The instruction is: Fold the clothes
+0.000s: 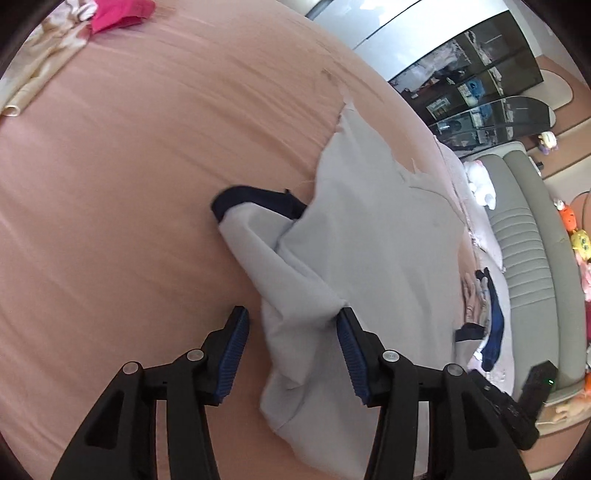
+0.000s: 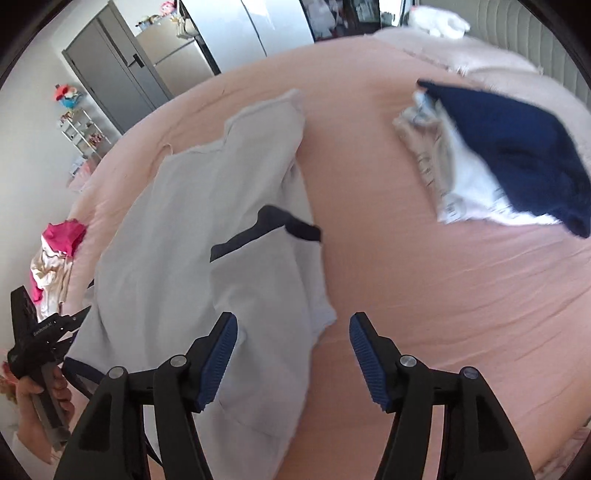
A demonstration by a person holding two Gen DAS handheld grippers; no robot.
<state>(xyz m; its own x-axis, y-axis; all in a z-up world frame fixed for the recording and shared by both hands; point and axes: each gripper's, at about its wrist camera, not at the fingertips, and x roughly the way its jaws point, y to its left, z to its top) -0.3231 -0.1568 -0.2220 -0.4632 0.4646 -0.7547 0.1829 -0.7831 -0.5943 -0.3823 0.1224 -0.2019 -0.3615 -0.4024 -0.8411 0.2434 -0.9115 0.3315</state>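
Observation:
A light grey T-shirt [image 1: 369,236] with dark navy sleeve cuffs [image 1: 258,201] lies spread and partly folded on the pink bed sheet [image 1: 129,184]. My left gripper [image 1: 291,343] is open, its jaws on either side of a fold of the shirt near its lower edge. In the right wrist view the same shirt [image 2: 192,236] lies left of centre, one navy cuff [image 2: 269,225] folded over it. My right gripper [image 2: 293,347] is open and empty over the shirt's right edge. The left gripper [image 2: 48,339] shows at the far left, held by a hand.
A stack of folded clothes [image 2: 491,162], navy on top, lies at the right of the bed. A heap of pink and cream clothes [image 1: 92,22] lies at the other side, also seen in the right wrist view [image 2: 59,251]. A padded headboard [image 1: 524,236] and wardrobes [image 2: 122,74] stand around the bed.

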